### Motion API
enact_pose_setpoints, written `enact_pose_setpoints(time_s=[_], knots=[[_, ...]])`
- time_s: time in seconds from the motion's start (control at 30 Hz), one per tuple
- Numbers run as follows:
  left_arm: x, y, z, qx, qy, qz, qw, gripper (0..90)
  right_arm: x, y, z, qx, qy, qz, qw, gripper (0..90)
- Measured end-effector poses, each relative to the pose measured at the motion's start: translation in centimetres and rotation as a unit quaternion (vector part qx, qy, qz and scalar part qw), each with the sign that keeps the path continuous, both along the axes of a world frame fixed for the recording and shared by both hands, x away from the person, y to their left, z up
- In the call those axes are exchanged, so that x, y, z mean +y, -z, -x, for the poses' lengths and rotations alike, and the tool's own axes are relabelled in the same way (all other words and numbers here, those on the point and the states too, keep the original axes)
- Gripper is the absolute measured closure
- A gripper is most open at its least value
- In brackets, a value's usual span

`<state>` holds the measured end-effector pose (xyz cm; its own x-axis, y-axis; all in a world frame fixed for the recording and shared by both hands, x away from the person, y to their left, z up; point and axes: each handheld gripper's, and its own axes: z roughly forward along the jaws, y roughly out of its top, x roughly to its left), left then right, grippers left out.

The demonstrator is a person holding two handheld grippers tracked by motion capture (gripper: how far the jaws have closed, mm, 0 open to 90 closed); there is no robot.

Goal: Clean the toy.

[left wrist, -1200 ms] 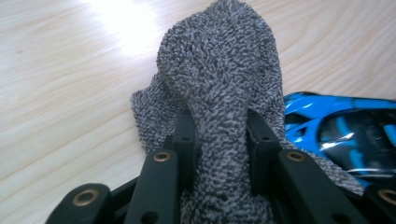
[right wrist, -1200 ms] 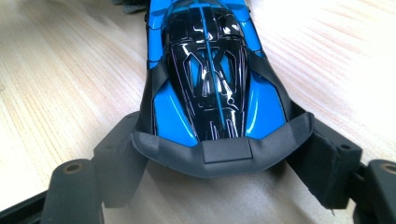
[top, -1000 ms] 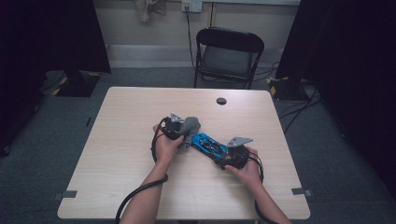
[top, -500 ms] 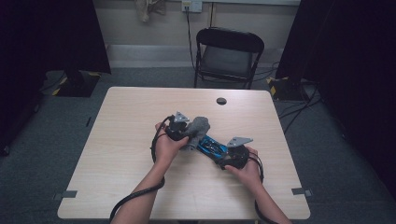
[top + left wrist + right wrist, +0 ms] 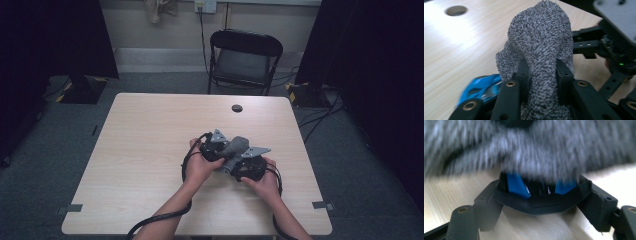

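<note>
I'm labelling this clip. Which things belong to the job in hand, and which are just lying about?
In the job:
grey cloth, clamped in the left gripper
blue toy car, clamped in the right gripper

Lying about:
folding chair
wall socket

No text, label, brand, number or sign can be read in any of the views.
</note>
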<state>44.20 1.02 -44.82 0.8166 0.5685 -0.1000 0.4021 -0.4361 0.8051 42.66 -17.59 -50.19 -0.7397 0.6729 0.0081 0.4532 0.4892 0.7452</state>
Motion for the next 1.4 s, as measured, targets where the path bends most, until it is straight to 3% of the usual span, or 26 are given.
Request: enact_pose_setpoints(time_s=[0.17,0.47,0.73,1.07,1.4], knots=[[-1.2,0.9,0.4,0.018,0.017,-0.004,0.9997,70.3,0.0,0.0,0.0,0.000,0.000,0.000,1.0000,24.7],[-1.6,1.4,0.4,0.017,0.022,-0.020,0.9994,69.7,0.0,0.0,0.0,-0.001,0.000,0.000,1.0000,24.7],[-1.2,1.3,-0.1,0.025,0.009,-0.015,0.9995,69.8,0.0,0.0,0.0,0.000,0.000,0.000,1.0000,24.7],[-0.2,0.9,-1.2,0.017,-0.011,-0.030,0.9994,69.7,0.0,0.0,0.0,0.000,0.000,0.000,1.0000,24.7],[1.3,0.9,-2.7,0.025,-0.038,-0.029,0.9986,69.4,0.0,0.0,0.0,0.000,0.000,0.000,1.0000,24.7]])
